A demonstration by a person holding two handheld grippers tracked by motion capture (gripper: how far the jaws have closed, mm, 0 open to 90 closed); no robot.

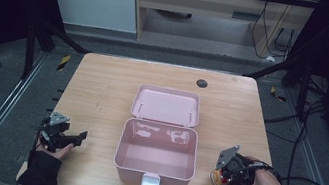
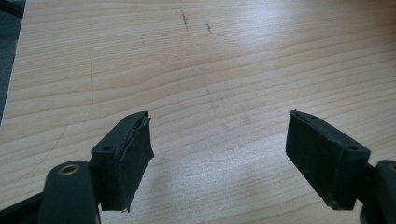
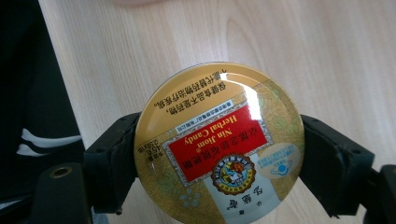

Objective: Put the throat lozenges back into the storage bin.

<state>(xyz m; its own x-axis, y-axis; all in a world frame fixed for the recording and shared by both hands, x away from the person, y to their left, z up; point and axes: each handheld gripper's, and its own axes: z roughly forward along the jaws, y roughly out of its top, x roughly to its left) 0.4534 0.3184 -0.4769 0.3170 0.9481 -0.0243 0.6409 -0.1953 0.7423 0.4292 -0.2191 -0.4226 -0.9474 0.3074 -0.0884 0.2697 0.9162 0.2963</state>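
A round gold candy tin with a red label sits between the black jaws of my right gripper, which press on its two sides; the tin hangs above the wooden table. From above, that right gripper is at the table's front right with the gold and red tin under it, right of the box. An open pink plastic box stands in the middle, its lid laid back flat. My left gripper rests at the front left, and its jaws stand wide apart over bare wood.
The wooden table has a dark round grommet near its far edge. A white latch sticks out of the box's front wall. Cables trail off the right side of the table and over the floor.
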